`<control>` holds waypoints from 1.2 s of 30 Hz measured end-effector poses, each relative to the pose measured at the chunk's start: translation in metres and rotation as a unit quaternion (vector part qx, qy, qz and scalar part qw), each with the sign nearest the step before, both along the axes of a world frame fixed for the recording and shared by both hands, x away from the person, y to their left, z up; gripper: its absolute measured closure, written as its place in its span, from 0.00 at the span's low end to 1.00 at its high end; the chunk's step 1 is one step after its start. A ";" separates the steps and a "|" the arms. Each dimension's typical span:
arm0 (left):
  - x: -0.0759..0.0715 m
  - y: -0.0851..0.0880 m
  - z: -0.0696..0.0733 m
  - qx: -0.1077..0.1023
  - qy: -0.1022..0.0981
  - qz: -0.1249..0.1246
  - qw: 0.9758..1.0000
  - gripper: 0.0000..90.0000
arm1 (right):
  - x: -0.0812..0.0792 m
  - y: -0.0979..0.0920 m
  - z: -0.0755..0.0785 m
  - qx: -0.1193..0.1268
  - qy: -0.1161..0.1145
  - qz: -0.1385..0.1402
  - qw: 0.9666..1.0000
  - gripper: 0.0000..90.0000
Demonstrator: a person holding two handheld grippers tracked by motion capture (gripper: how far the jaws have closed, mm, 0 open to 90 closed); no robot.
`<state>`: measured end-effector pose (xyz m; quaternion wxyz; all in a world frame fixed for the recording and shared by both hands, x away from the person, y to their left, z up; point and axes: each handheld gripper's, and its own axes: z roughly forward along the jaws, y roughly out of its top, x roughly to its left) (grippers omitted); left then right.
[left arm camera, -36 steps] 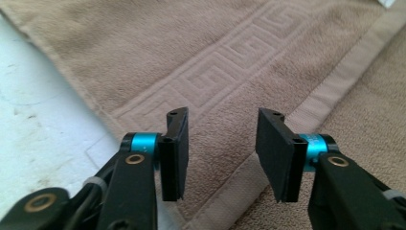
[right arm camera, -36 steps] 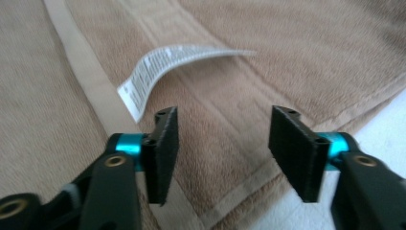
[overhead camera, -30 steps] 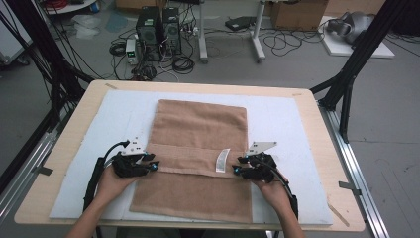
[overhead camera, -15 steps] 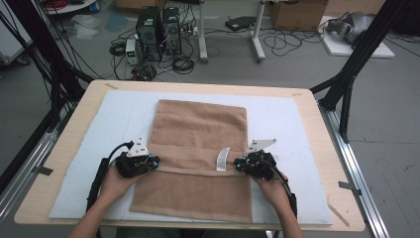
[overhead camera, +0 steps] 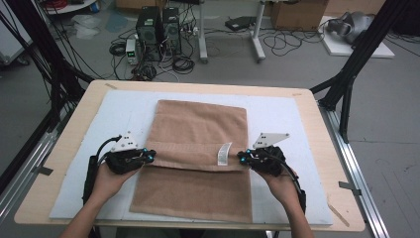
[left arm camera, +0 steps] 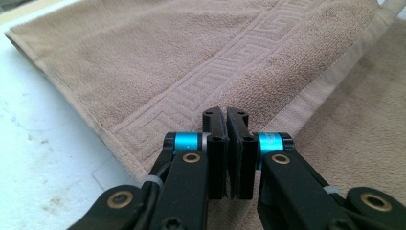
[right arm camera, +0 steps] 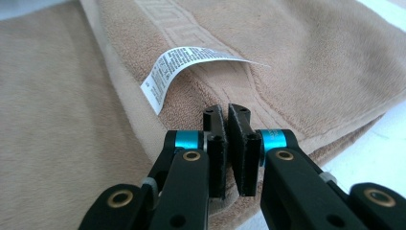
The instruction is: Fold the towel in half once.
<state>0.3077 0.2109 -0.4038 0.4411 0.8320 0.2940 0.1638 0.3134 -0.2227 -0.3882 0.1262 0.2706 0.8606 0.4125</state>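
Jaws of both grippers pinch the towel's [overhead camera: 197,130] folded edge — left gripper [overhead camera: 146,157] at its left side, right gripper [overhead camera: 242,158] opposite. Towel lies mid-table on the white mat [overhead camera: 282,114] — label [overhead camera: 224,153] near the right gripper.

Towel [overhead camera: 198,148]: tan terry cloth, looped and rough, matt, with a woven key-pattern band and a flat smooth hem. Label [right arm camera: 179,67]: thin white printed fabric, slightly glossy, curling. Mat [overhead camera: 282,116]: pale, matt, faintly scuffed and speckled. Table [overhead camera: 324,139]: light wood, smooth, unvarnished look. Left gripper [left arm camera: 226,120]: black plastic, semi-gloss, blue anodised metal collars, brass-coloured rivets. Right gripper [right arm camera: 227,117]: same black plastic, dull rubbery pads.
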 end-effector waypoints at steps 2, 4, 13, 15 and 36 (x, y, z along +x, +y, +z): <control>-0.002 0.000 0.003 -0.001 -0.002 -0.003 1.000 0.96 | -0.003 -0.001 0.004 0.002 -0.002 0.001 1.000 0.95; -0.005 -0.001 0.005 0.001 -0.002 -0.007 1.000 0.96 | -0.005 -0.003 0.005 0.003 -0.002 0.003 1.000 0.95; -0.021 -0.003 0.012 0.005 -0.012 -0.019 1.000 0.96 | -0.026 -0.010 0.007 0.018 -0.003 0.007 1.000 0.95; -0.028 -0.003 0.012 0.007 -0.023 -0.019 1.000 0.96 | -0.032 -0.010 0.007 0.022 -0.006 0.012 1.000 0.95; -0.099 0.002 0.015 0.017 -0.036 -0.041 0.998 0.96 | -0.096 -0.011 0.013 0.031 -0.019 0.033 0.999 0.95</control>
